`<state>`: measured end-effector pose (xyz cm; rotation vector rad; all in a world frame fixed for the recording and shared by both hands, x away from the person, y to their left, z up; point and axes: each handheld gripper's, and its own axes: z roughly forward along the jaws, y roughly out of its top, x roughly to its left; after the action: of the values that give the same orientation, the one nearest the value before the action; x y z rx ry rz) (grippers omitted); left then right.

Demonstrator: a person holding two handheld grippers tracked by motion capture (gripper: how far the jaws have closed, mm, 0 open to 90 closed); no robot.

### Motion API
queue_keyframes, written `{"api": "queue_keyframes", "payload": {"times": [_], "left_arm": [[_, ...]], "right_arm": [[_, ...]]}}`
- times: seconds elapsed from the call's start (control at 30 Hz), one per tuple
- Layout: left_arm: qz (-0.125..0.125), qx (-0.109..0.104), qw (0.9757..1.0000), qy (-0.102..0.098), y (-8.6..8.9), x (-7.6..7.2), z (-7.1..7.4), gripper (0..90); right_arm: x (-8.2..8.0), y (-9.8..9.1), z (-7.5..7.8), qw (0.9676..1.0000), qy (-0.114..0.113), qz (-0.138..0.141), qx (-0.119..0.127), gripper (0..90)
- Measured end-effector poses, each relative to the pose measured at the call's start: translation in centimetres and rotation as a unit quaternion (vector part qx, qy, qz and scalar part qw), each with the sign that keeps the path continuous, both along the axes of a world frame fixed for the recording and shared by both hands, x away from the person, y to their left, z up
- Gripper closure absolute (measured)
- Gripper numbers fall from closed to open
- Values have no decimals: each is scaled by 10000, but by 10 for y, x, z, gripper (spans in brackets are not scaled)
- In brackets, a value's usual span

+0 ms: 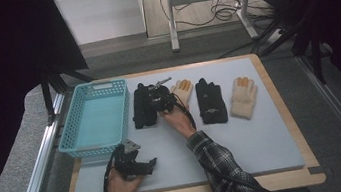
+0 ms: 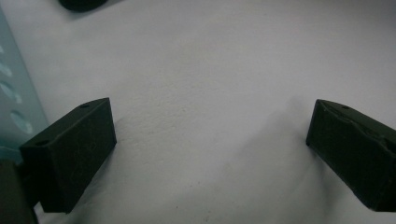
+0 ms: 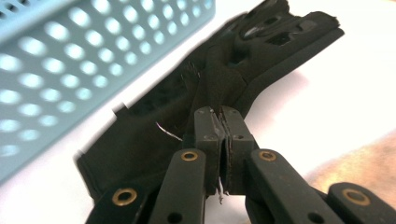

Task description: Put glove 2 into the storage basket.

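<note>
Grey felt mat (image 1: 245, 136): right tool (image 3: 219, 116) pinches soft black glove (image 3: 187, 107) (perforated basket (image 1: 93, 118) beside); left tool (image 2: 210, 140) wide.

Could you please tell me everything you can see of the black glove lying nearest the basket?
The black glove is dark, soft-looking fabric with padded, ribbed panels on its back. It lies flat on the grey mat, fingers pointing away from the person, just right of the blue basket and left of a tan glove. The right gripper has its jaws shut on a pinched fold of it.
</note>
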<state>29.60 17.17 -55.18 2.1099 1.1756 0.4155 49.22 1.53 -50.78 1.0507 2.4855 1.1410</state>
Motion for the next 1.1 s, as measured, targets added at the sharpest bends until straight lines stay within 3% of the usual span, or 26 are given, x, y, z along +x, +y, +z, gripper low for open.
{"api": "queue_keyframes", "payload": {"times": [0.4,0.47,0.53,0.6,0.9,1.07,1.1], "left_arm": [[-4,6,10000,-1,0,0,0,17],[0,6,10000,-6,0,0,0,18],[0,6,10000,-6,0,0,0,17],[20,-21,10000,-16,0,0,0,17],[27,-25,10000,-26,-1,0,0,17],[33,-34,10000,-20,-1,0,0,18],[33,-34,10000,-20,-1,0,0,18]], "right_arm": [[-22,-18,39,9992,-74,184,334,861],[-32,-23,53,9989,-167,250,372,861],[-35,-25,56,9988,-180,270,373,861],[-49,-31,66,9983,-268,393,331,861],[-90,-58,76,9969,-337,676,222,860],[-121,-88,78,9960,-295,763,373,860],[-121,-88,78,9960,-295,763,373,860]]}}
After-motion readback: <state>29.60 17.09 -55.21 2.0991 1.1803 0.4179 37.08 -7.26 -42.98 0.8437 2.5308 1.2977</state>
